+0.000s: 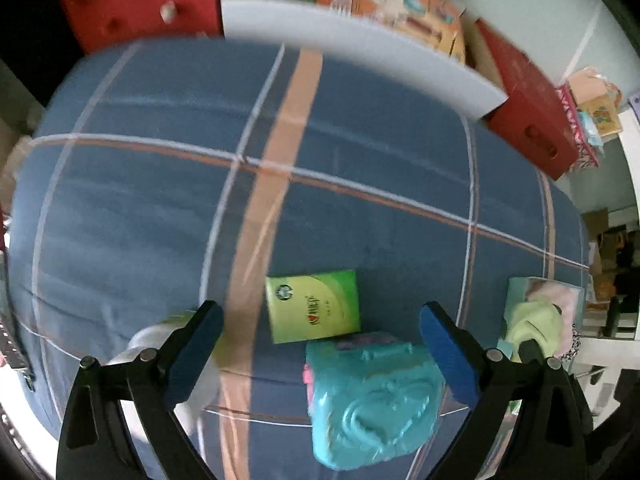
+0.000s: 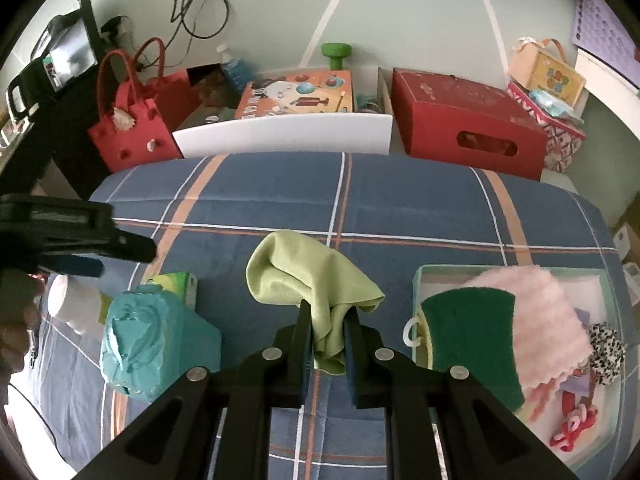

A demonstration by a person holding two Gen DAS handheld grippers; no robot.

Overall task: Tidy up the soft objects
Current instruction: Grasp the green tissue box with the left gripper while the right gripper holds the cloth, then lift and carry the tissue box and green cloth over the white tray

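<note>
My right gripper (image 2: 327, 330) is shut on a light green cloth (image 2: 304, 276), which hangs above the blue plaid bed cover (image 2: 400, 200). To its right a pale teal bin (image 2: 418, 280) holds a green scouring sponge (image 2: 472, 340), a pink fluffy cloth (image 2: 544, 312) and a leopard scrunchie (image 2: 606, 350). My left gripper (image 1: 320, 344) hangs open over the bed, with a teal toy case (image 1: 372, 400) and a green box (image 1: 314, 306) below it. The same cloth (image 1: 532, 320) and bin (image 1: 516, 292) show at the right of the left wrist view. The left gripper (image 2: 100, 256) also shows at the left of the right wrist view.
A white bottle (image 2: 76, 304) lies left of the teal case (image 2: 148, 344). Beyond the bed stand a white drawer front (image 2: 284, 134), a red box (image 2: 468, 128), a red felt bag (image 2: 132, 128), a picture box (image 2: 296, 94) and a green dumbbell (image 2: 336, 54).
</note>
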